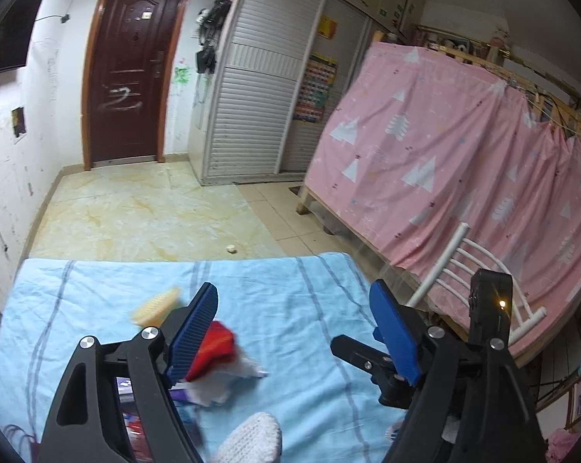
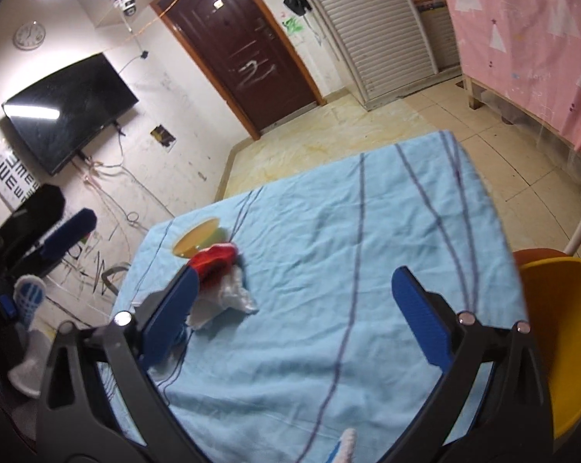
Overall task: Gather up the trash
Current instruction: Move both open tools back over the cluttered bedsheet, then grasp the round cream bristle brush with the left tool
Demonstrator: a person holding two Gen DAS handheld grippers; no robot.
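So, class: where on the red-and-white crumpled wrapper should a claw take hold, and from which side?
Grip the crumpled wrapper at its raised red hump, coming down from above. The white tail lies flat against the blue cloth, giving little to pinch.

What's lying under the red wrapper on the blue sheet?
Crumpled white tissue shows beneath the red wrapper on the light blue striped sheet. Anything further underneath is covered.
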